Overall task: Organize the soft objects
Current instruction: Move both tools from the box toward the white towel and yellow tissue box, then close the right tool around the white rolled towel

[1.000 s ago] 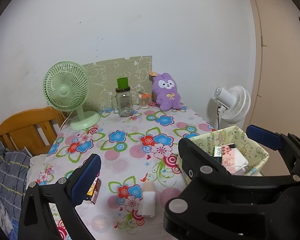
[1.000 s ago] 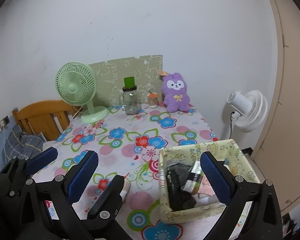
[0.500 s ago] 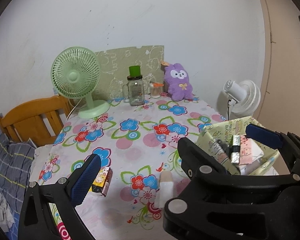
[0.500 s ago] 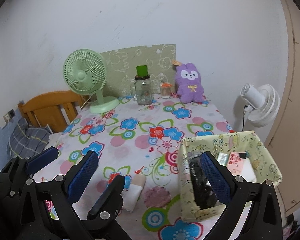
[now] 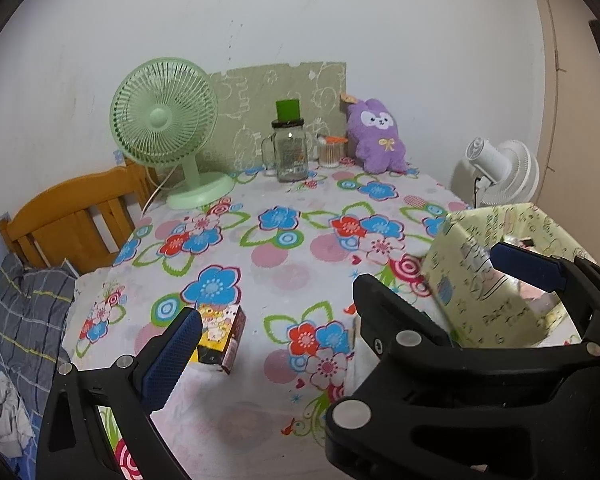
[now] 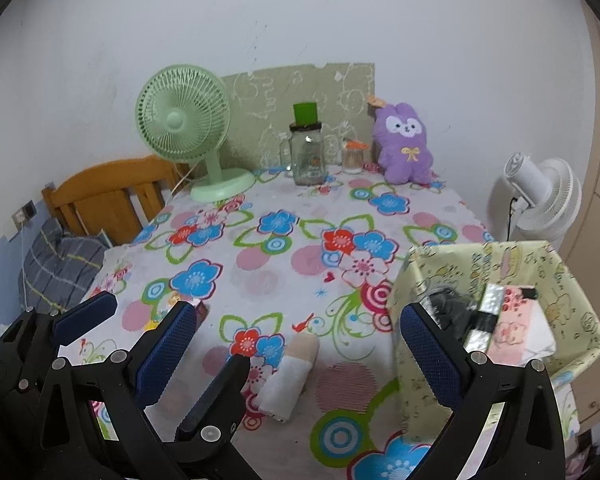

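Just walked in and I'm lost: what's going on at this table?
A person holds two grippers, both open and empty, over a floral table. A rolled sock lies between the right gripper fingers, untouched. The basket on the right already holds items. A small box sits by the left gripper.

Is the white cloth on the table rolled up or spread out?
Rolled up: the white cloth lies as a compact cylinder on the flowered tablecloth, beside the basket.

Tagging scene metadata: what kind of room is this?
Likely a home bedroom corner: a floral-cloth table against the wall, a wooden headboard with plaid bedding beside it, and a purple plush bunny.
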